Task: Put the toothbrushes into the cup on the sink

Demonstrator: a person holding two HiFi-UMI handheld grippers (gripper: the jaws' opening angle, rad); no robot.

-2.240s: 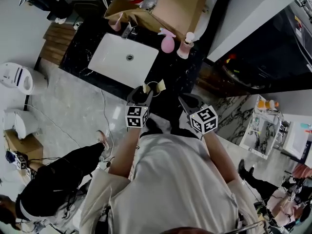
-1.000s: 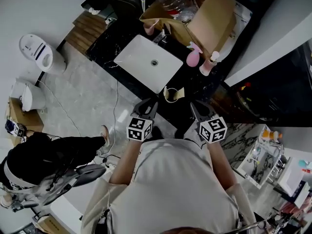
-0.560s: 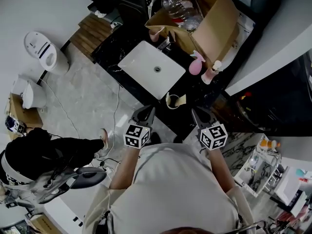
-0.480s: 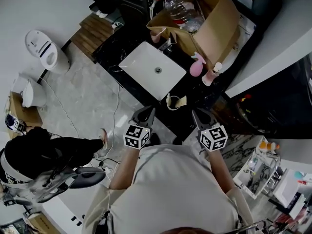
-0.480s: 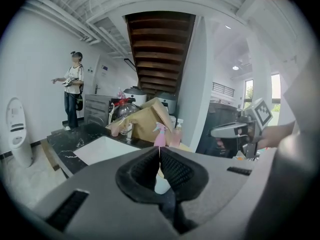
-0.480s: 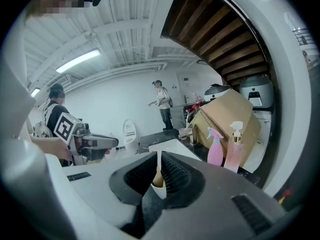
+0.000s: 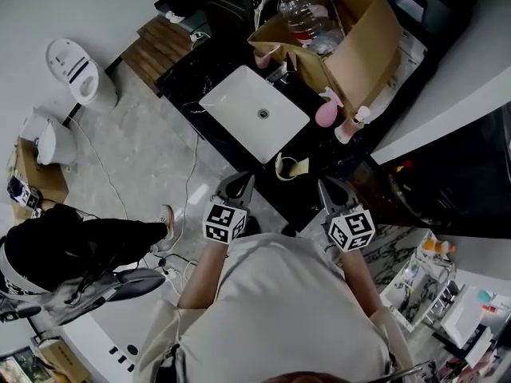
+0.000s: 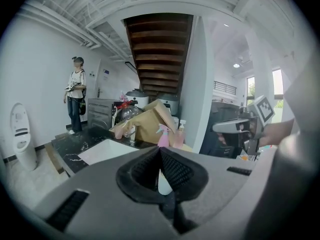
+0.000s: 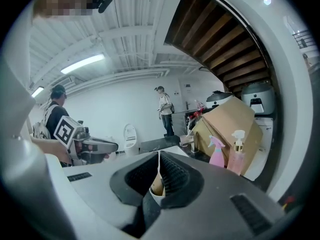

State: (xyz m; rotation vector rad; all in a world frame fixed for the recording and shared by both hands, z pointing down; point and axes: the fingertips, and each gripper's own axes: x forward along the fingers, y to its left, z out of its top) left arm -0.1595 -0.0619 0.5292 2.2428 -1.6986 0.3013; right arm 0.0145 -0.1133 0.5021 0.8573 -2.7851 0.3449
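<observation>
A pale cup [image 7: 289, 167] stands near the front edge of the black counter [image 7: 200, 86], right of the white sink basin [image 7: 254, 122]. I cannot make out any toothbrushes. My left gripper [image 7: 243, 182] is held in front of the counter edge, a short way left of and below the cup, jaws shut and empty. My right gripper [image 7: 326, 187] is held right of the cup, also shut with nothing in it. In the left gripper view the cup [image 8: 164, 183] shows just behind the closed left gripper [image 8: 160, 149]. In the right gripper view the cup [image 9: 156, 186] sits behind the closed right gripper [image 9: 159, 154].
Behind the basin are a faucet [image 7: 279, 70], a pink cup [image 7: 267, 54], a pink spray bottle [image 7: 326, 112], a pump bottle [image 7: 351, 126] and an open cardboard box [image 7: 355, 38] holding a water bottle [image 7: 299, 10]. A person in black [image 7: 72, 246] crouches at the left; a toilet [image 7: 80, 69] stands beyond.
Both grippers have drawn back from the cup, which the left one was close to earlier. The head view has drifted, so the counter now sits higher and further right.
</observation>
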